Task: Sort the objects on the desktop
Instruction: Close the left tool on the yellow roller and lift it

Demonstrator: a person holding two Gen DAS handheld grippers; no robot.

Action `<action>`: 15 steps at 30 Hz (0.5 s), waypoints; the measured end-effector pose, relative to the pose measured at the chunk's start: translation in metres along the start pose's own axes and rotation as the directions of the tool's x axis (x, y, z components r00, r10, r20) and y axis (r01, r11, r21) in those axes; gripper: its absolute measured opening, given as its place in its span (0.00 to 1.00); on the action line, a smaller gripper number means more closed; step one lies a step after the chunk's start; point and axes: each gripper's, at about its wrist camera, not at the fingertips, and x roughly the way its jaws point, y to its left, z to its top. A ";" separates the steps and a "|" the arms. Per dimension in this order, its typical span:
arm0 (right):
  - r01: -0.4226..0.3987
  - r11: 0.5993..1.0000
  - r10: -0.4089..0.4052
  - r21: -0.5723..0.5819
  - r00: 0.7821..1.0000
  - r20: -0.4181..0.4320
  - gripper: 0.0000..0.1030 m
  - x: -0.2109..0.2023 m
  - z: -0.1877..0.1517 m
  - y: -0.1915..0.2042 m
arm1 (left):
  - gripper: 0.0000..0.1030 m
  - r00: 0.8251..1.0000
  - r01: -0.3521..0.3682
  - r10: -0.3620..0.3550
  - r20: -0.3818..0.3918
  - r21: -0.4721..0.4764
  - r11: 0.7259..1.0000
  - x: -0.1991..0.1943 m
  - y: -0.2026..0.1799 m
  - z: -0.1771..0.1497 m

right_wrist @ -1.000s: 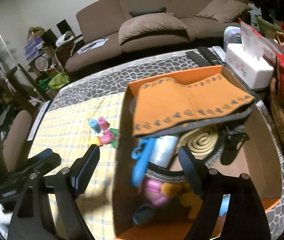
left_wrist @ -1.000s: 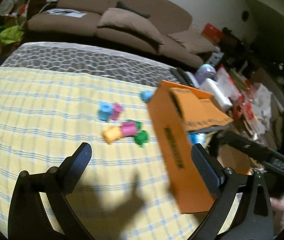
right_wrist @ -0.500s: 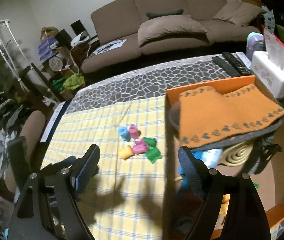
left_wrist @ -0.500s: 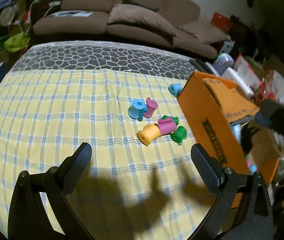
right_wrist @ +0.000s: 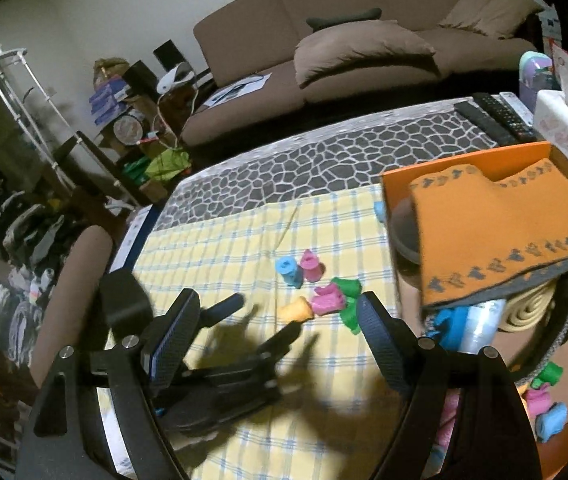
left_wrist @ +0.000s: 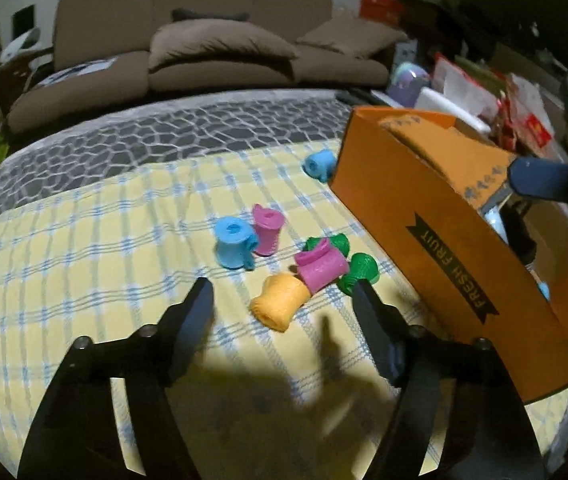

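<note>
Left tongs [left_wrist: 280, 296] wide open, empty, just above orange spool [left_wrist: 280, 306]. Right tongs [right_wrist: 280, 316] open, empty too. Spools bunched on tabletop [left_wrist: 84, 248] beside orange box [left_wrist: 444, 240]. Risk: pink spool [left_wrist: 321, 267] touches orange one; grab could nudge it, roll green ones [left_wrist: 360, 272] away.

The left hand-held gripper [left_wrist: 282, 300] is matte black plastic, with two broad angled arms tapering into flat, blade-like fingers [left_wrist: 196, 312]. Small silver screws sit at the arm joints. The right hand-held gripper [right_wrist: 278, 320] has the same black forked frame and silver screws; its fingers [right_wrist: 380, 340] carry textured, dimpled black pads edged in blue.
</note>
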 end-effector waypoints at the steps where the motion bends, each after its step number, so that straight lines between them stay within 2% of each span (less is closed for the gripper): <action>1: 0.002 1.000 -0.002 -0.004 1.000 -0.003 0.77 0.002 0.000 0.001 | 0.62 1.000 0.004 -0.004 -0.020 0.006 1.000 0.007 -0.001 0.000; 3: 0.008 1.000 -0.008 -0.004 1.000 -0.007 0.74 0.006 0.001 0.001 | 0.61 0.998 0.018 -0.018 -0.053 0.005 1.000 0.018 -0.001 -0.003; 6: 0.019 1.000 -0.019 0.002 1.000 -0.006 0.64 0.010 0.004 -0.002 | 0.61 0.996 0.020 -0.019 -0.082 0.010 1.000 0.029 -0.002 -0.008; 7: 0.020 1.000 -0.020 0.006 1.000 -0.004 0.62 0.010 0.005 -0.003 | 0.58 0.996 0.021 -0.020 -0.085 0.013 1.000 0.031 -0.002 -0.009; 9: 0.020 1.000 -0.020 0.009 1.000 -0.003 0.60 0.012 0.005 -0.004 | 0.46 0.996 0.026 -0.026 -0.081 -0.002 1.000 0.032 0.002 -0.009; 10: 0.023 1.000 -0.023 0.007 1.000 -0.004 0.59 0.013 0.005 -0.003 | 0.36 0.996 0.026 -0.027 -0.079 -0.017 1.000 0.031 0.005 -0.009; 15: 0.040 0.999 -0.040 -0.008 0.999 -0.019 0.58 0.020 0.003 0.001 | 0.34 0.995 0.069 -0.075 -0.061 -0.086 0.994 0.027 0.019 -0.011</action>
